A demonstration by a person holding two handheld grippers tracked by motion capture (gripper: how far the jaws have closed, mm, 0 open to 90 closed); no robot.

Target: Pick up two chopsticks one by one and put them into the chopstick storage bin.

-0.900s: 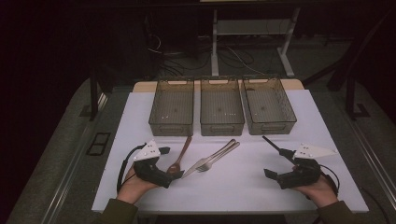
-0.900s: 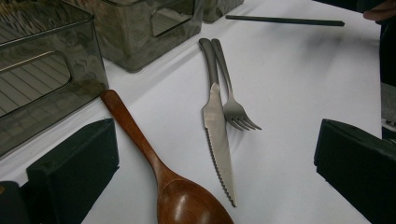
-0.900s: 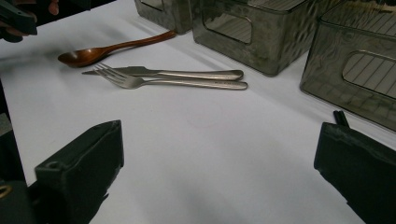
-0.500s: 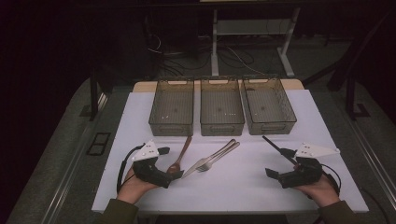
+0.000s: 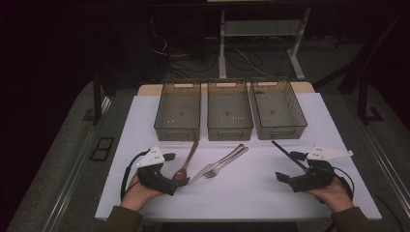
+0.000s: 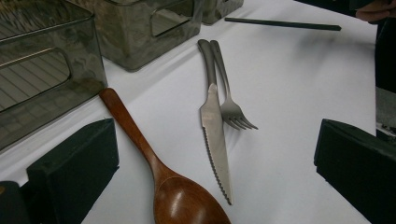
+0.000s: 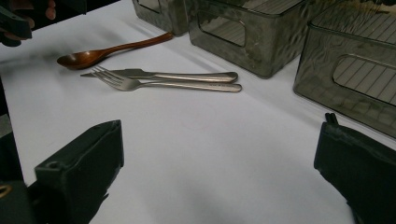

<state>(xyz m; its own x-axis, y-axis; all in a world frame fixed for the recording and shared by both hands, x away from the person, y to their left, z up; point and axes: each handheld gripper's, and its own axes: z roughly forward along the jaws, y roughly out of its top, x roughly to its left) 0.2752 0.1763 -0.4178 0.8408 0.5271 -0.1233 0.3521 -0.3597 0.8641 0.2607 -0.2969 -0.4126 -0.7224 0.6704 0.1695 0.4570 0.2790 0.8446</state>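
- Wooden spoon: lies on the white desk, its bowl between the spread jaws of my left tongs, untouched.
- Knife and fork: side by side, just right of the spoon.
- Black chopstick: beside my right tongs, jaws spread, empty.
- Three grey bins: in a row behind.

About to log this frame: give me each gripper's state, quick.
Left gripper: open, holding nothing; spoon lies between its fingers.
Right gripper: open, holding nothing.
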